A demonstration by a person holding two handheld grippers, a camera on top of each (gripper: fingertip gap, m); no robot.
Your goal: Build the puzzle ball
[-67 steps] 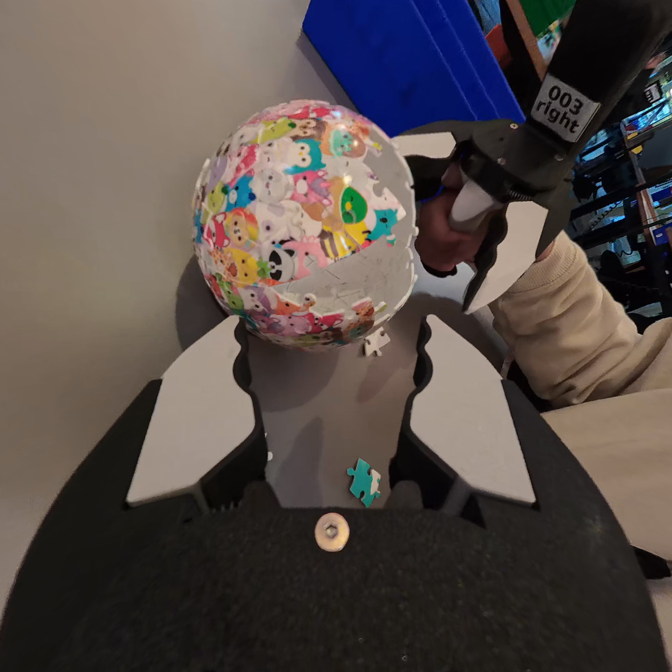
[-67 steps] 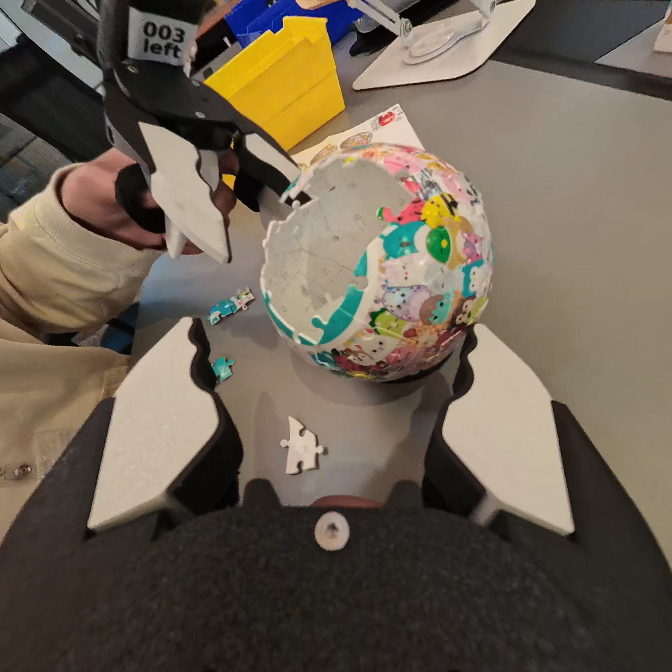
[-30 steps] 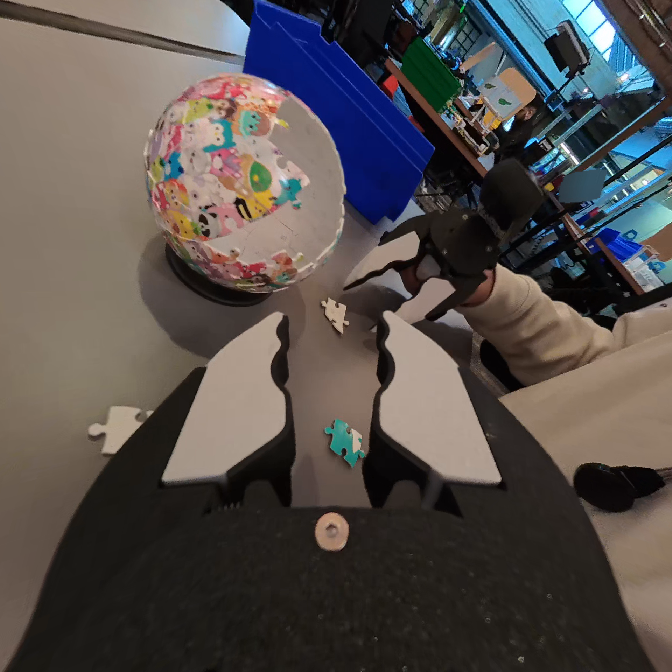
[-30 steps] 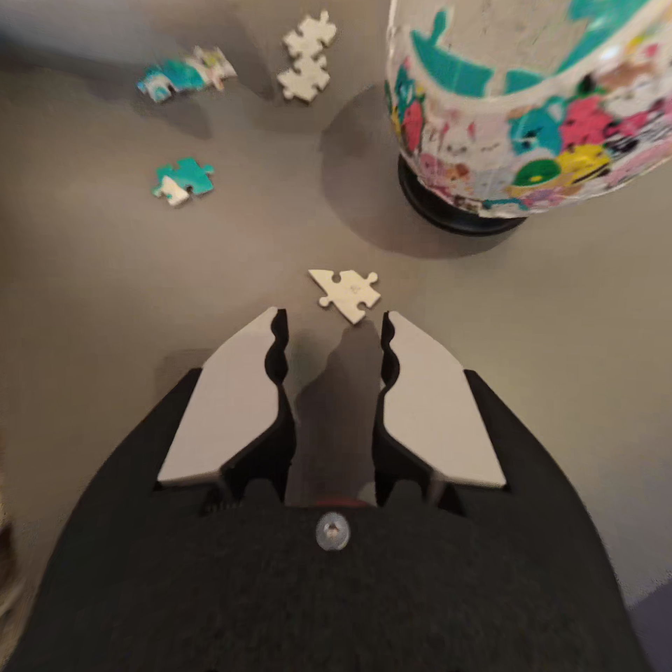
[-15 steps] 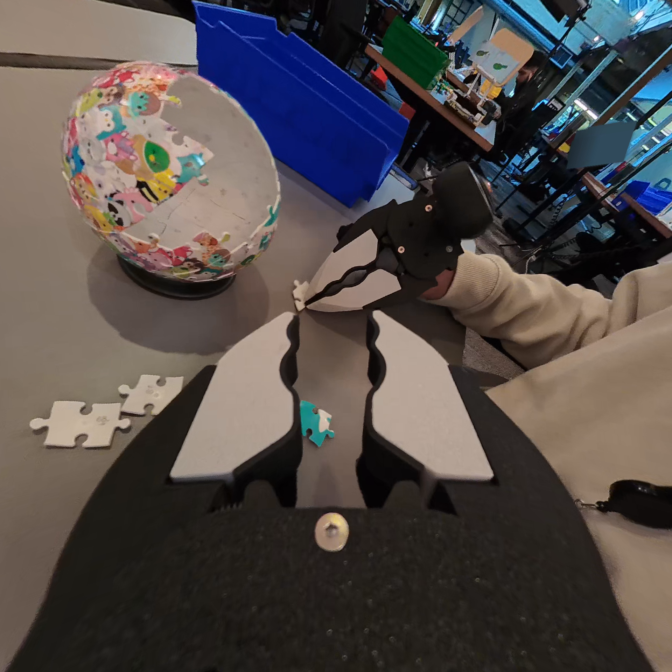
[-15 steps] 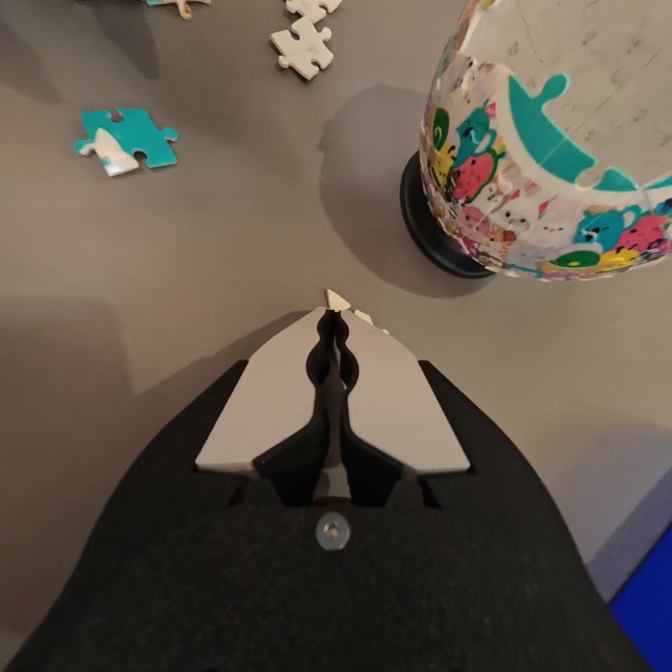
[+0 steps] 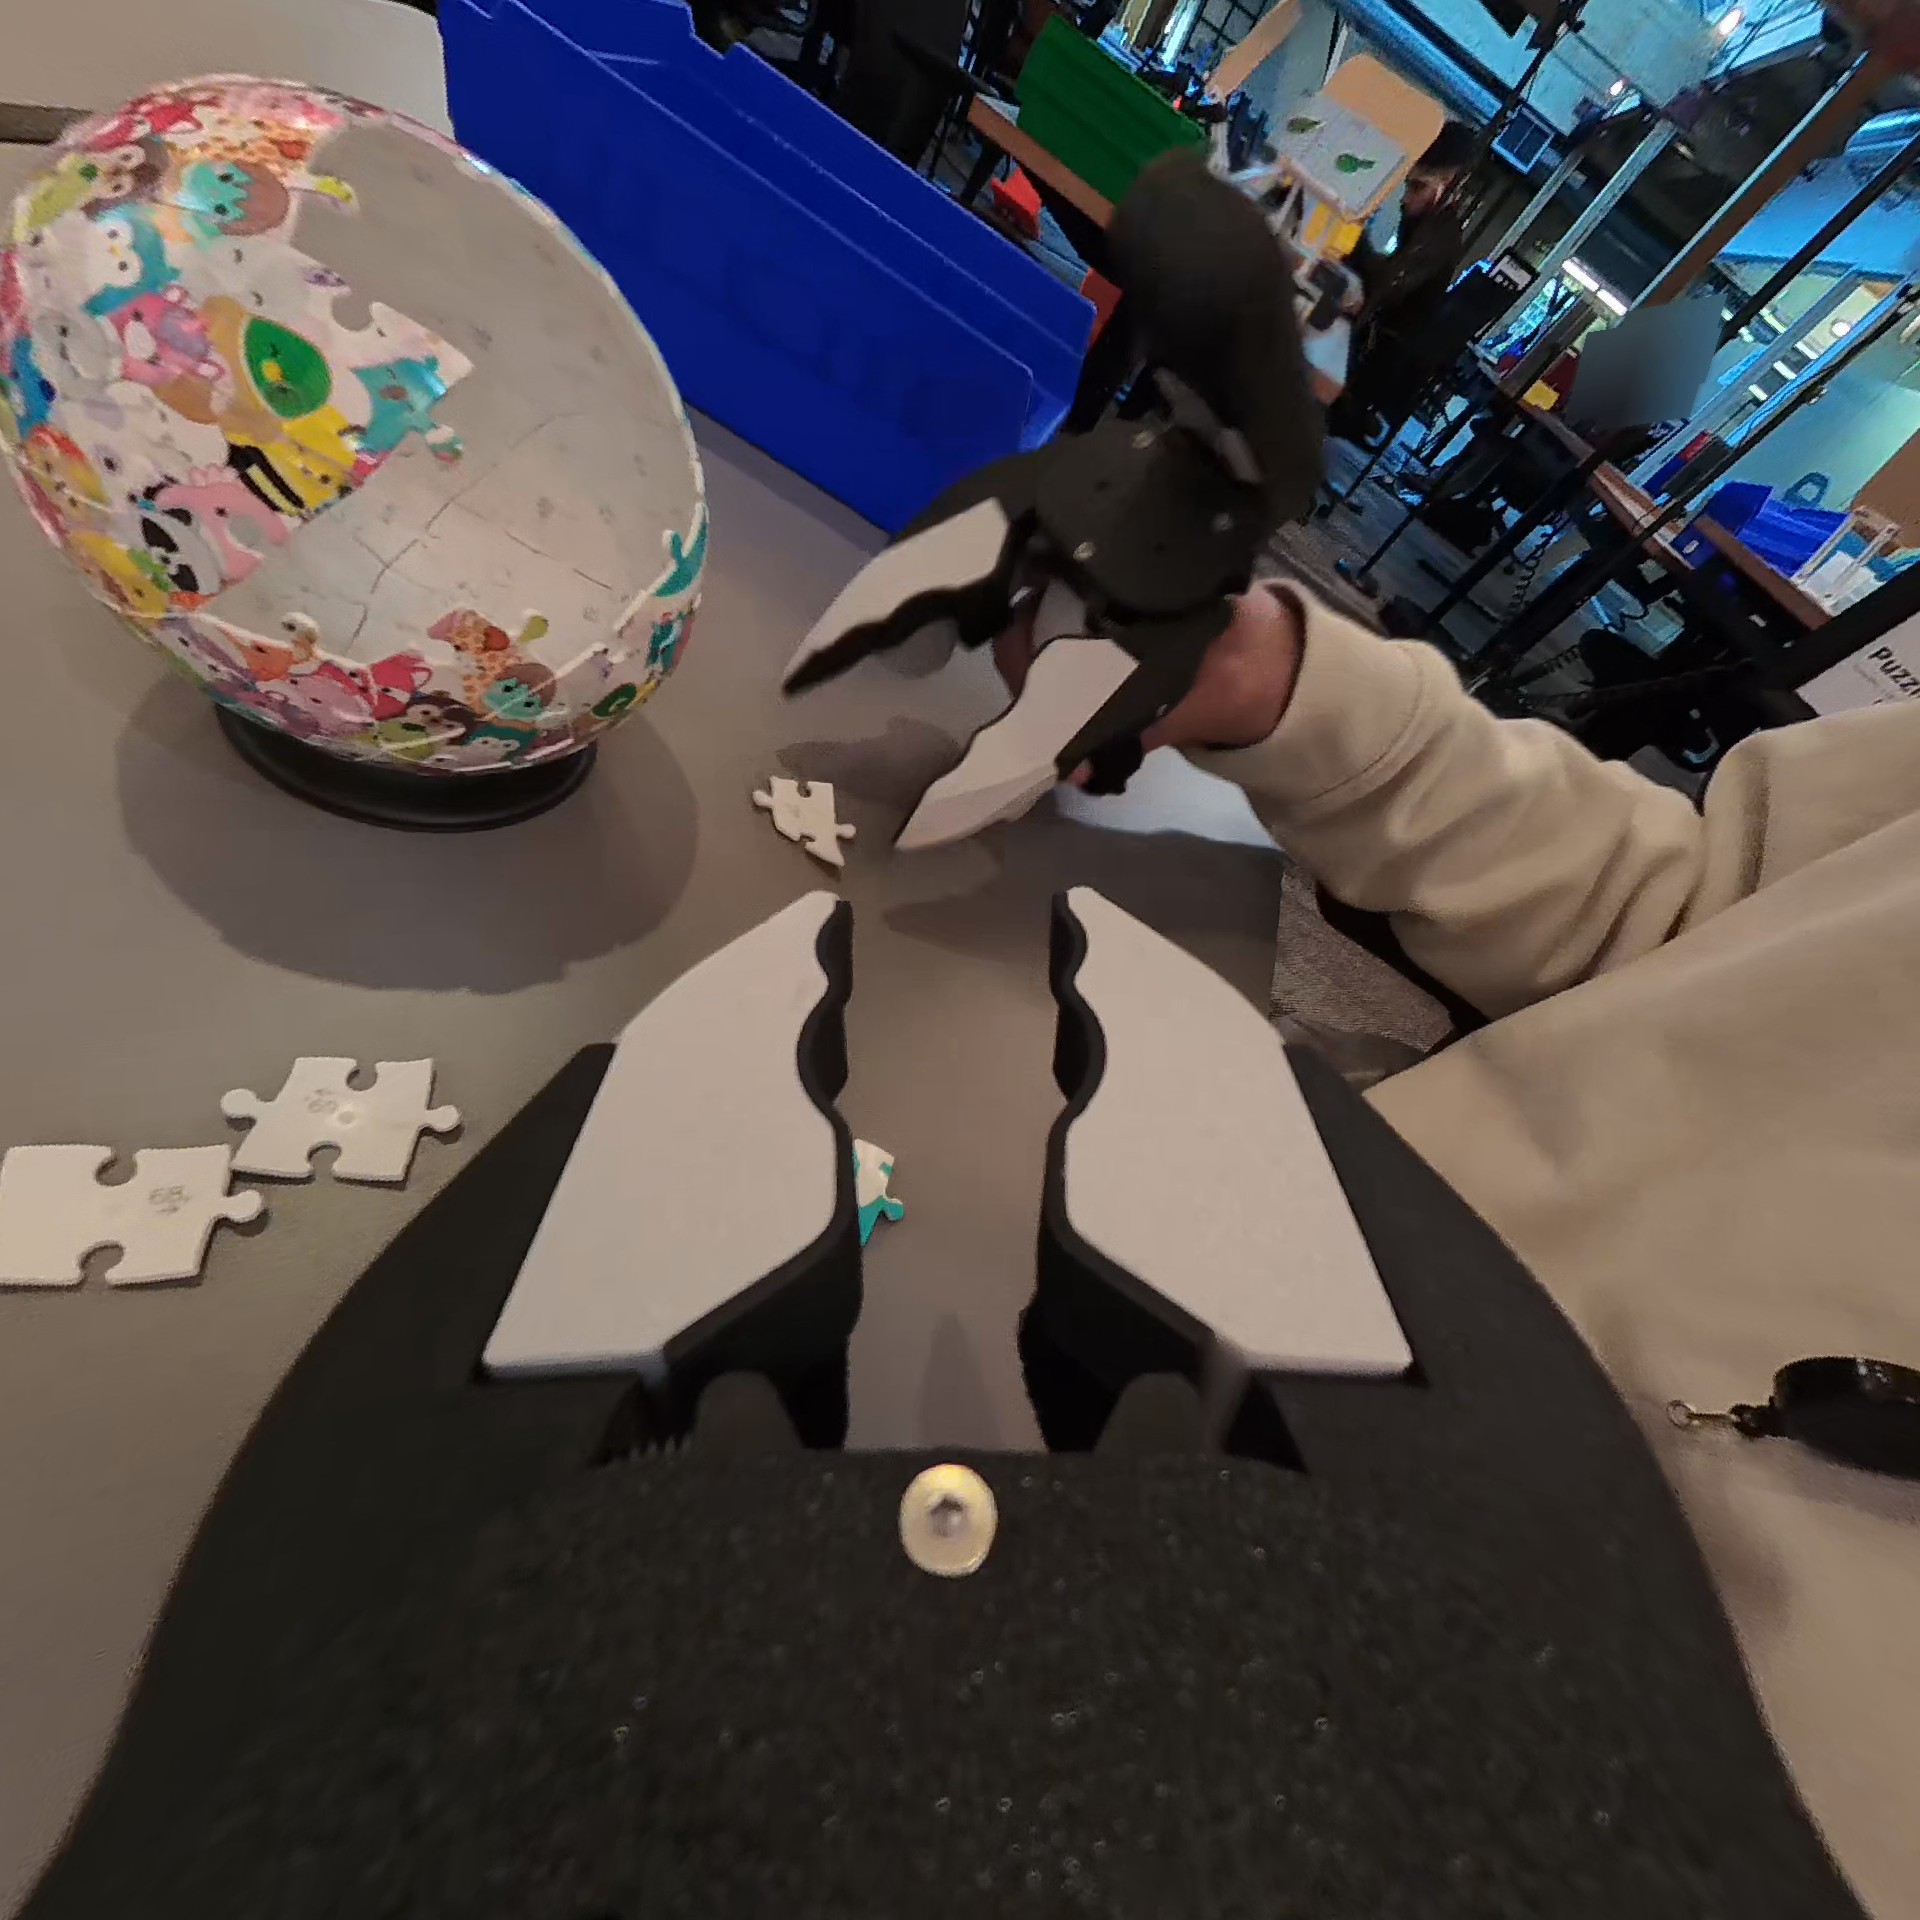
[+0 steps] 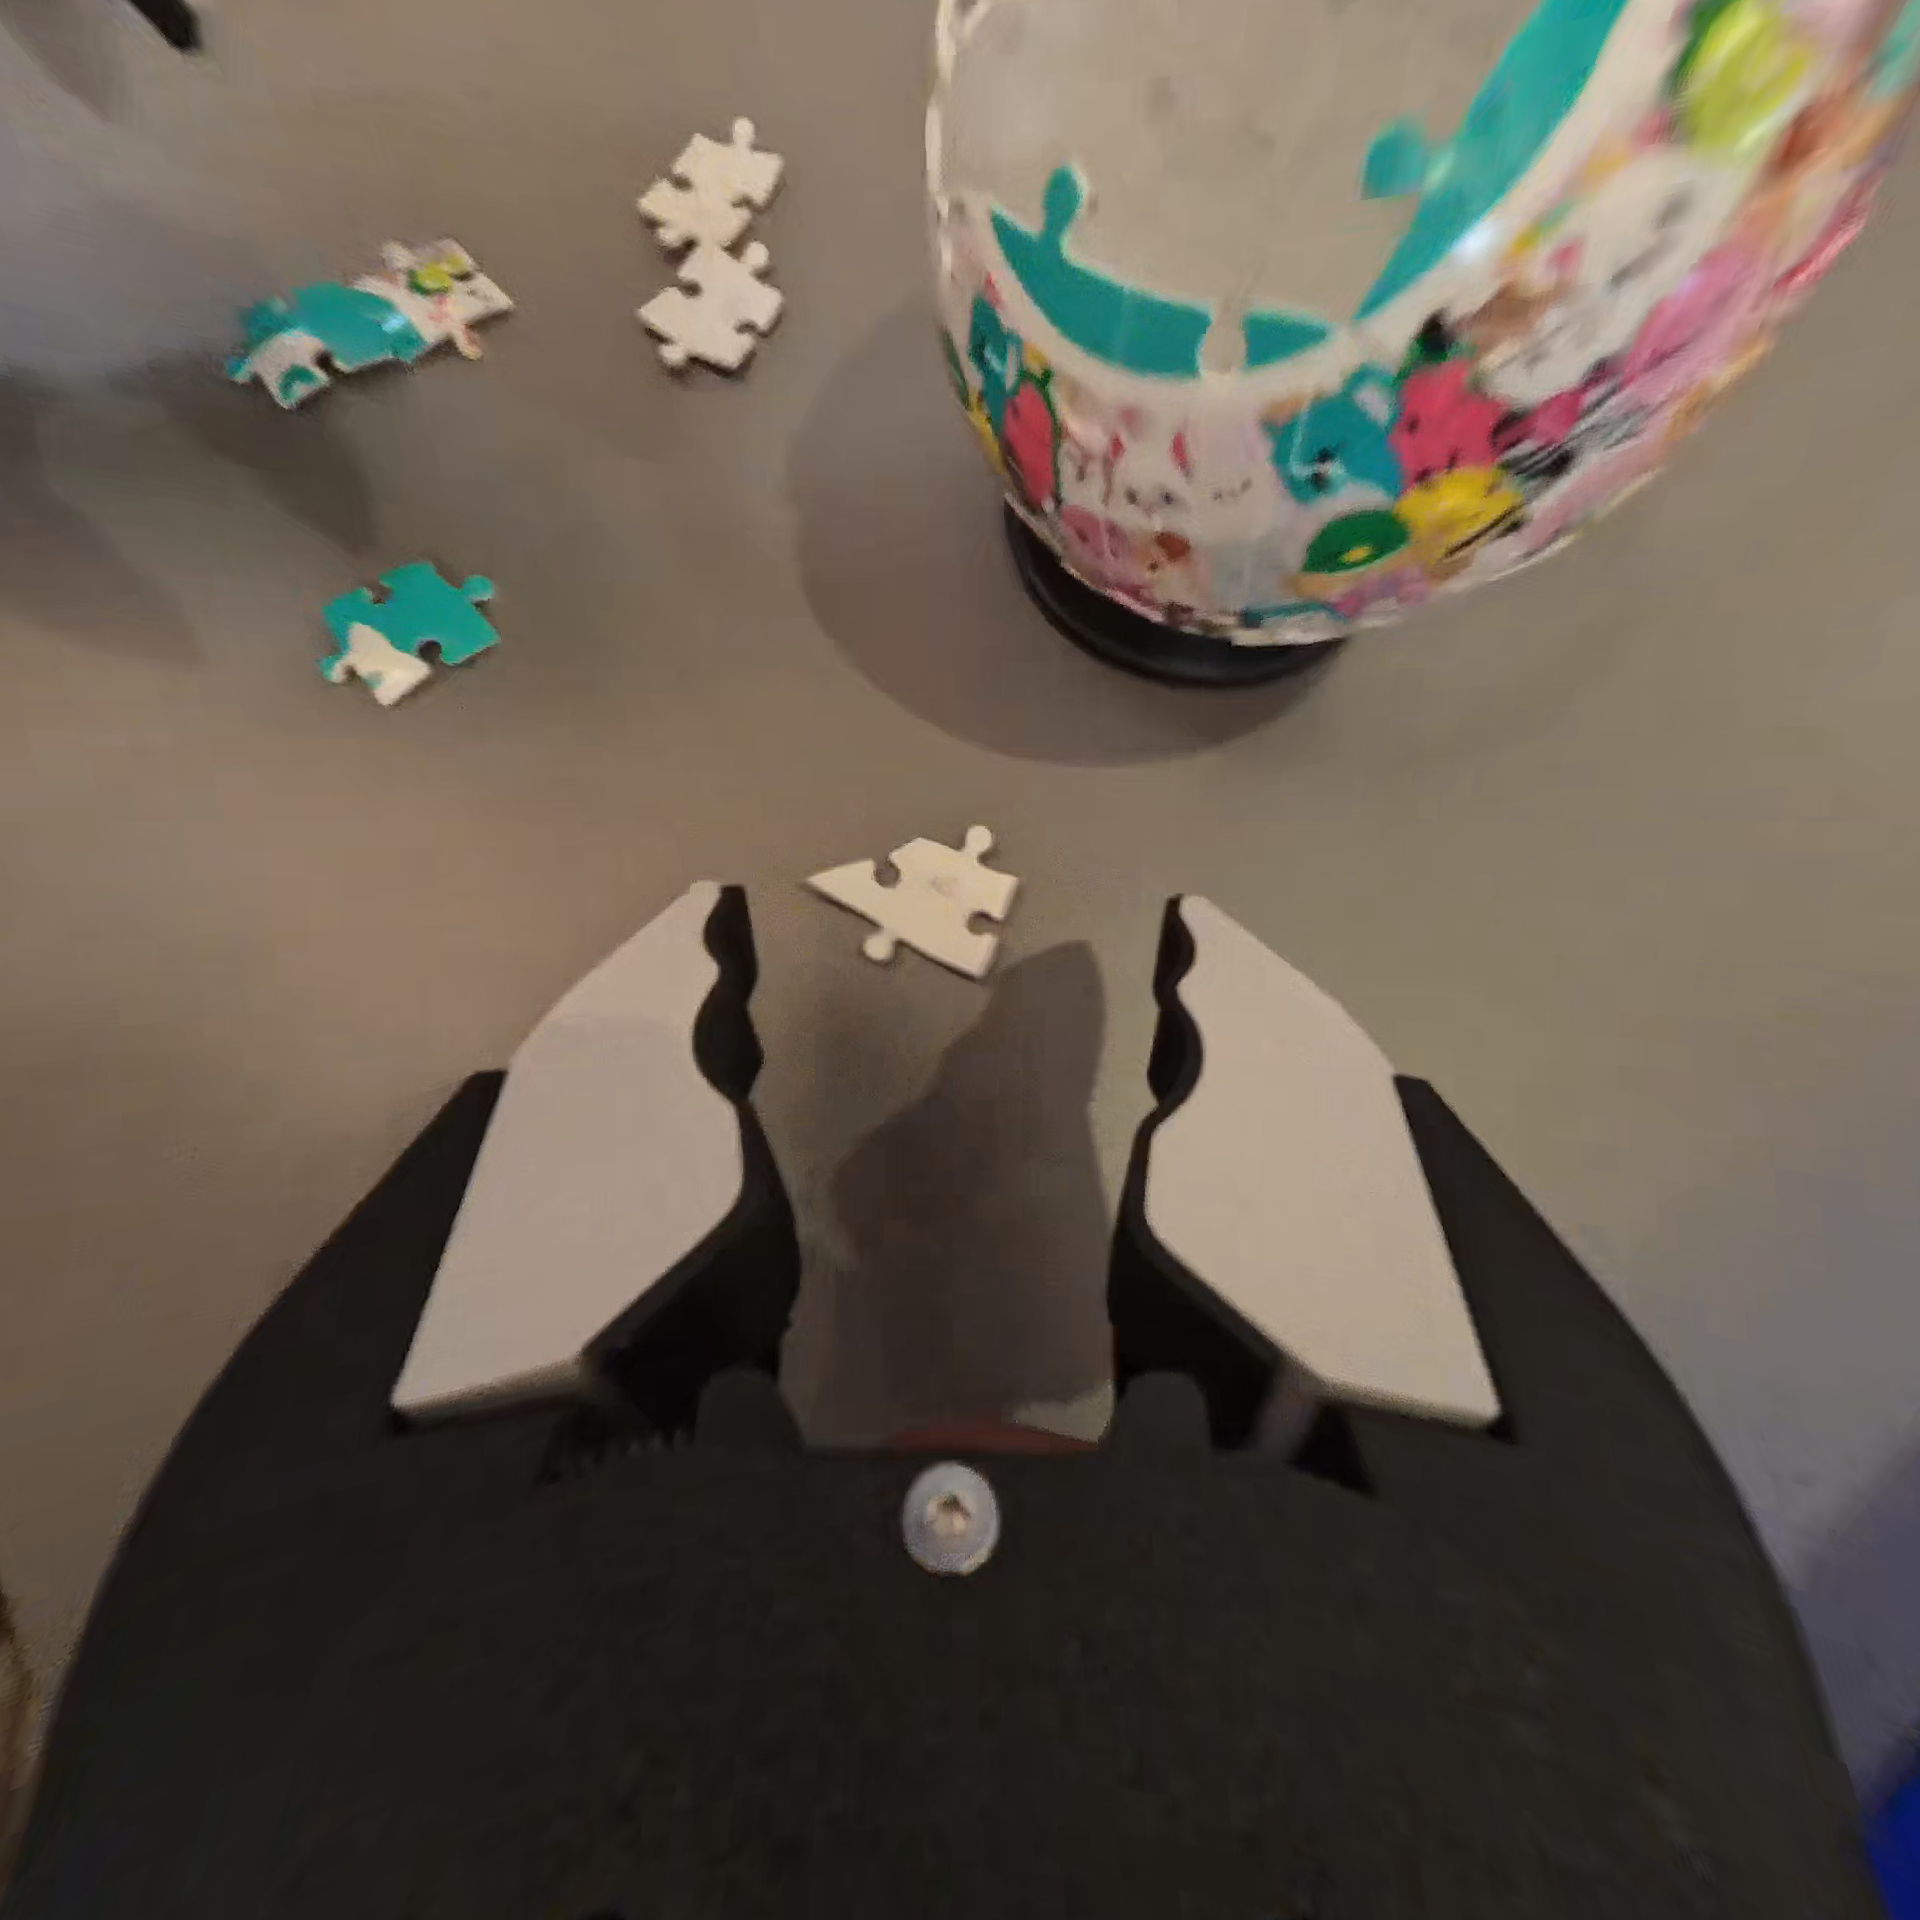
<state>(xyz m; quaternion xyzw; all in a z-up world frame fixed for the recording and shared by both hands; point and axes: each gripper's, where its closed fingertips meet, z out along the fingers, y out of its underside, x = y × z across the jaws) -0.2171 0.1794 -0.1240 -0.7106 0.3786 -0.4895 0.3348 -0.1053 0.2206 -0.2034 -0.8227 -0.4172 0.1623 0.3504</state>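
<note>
The puzzle ball [image 7: 343, 447] stands on a black ring stand [image 7: 405, 779], with a large gap showing its white inside. It also shows in the right wrist view [image 8: 1403, 312]. My right gripper [image 8: 948, 902] is open and empty, low over the table. A white face-down piece [image 8: 925, 904] lies flat just ahead of its fingertips. In the left wrist view the right gripper [image 7: 847, 764] is open, with that piece [image 7: 805, 816] by its lower finger. My left gripper [image 7: 945, 914] is open and empty. A teal piece [image 7: 878, 1190] lies between its fingers, partly hidden.
Two white face-down pieces [image 7: 332, 1117] lie left of my left gripper. A teal piece [image 8: 410, 629], a joined coloured pair [image 8: 364, 322] and two white pieces [image 8: 712, 249] lie left of the ball. A blue bin [image 7: 790, 260] stands behind it. A person's sleeve [image 7: 1455, 790] is at the right.
My right gripper came down and shut on the white piece half a second ago. It is now open, and the piece lies turned on the table. My left gripper stays open.
</note>
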